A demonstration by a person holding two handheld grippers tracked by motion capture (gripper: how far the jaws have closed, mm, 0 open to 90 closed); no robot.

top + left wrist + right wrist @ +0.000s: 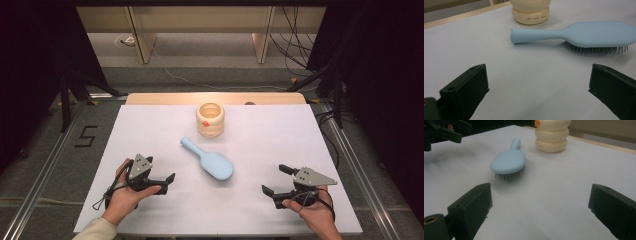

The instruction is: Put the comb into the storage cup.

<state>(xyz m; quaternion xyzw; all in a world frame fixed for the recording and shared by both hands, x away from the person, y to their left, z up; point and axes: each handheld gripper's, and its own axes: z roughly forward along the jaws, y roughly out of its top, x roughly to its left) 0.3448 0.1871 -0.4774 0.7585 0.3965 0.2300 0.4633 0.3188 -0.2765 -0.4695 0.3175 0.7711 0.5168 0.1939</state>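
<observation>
A light blue hairbrush [210, 159] lies bristles down in the middle of the white table, its handle toward the back left. Behind it stands a cream ribbed cup [210, 119] with an orange mark on its rim. My left gripper [159, 175] rests near the front left, open, nothing between its jaws; the left gripper view has the hairbrush [584, 33] and the cup [530, 13] ahead of it. At the front right my right gripper [275, 180] is open too and holds nothing. From the right gripper view the hairbrush [509, 161] and cup [552, 136] lie ahead, with the left gripper [454, 131] at top left.
The white table top [150, 135] has a wooden strip [215, 98] along its far edge. Beyond it are wooden furniture legs and loose cables on the floor. A black "5" mark [86, 136] sits on the floor to the left.
</observation>
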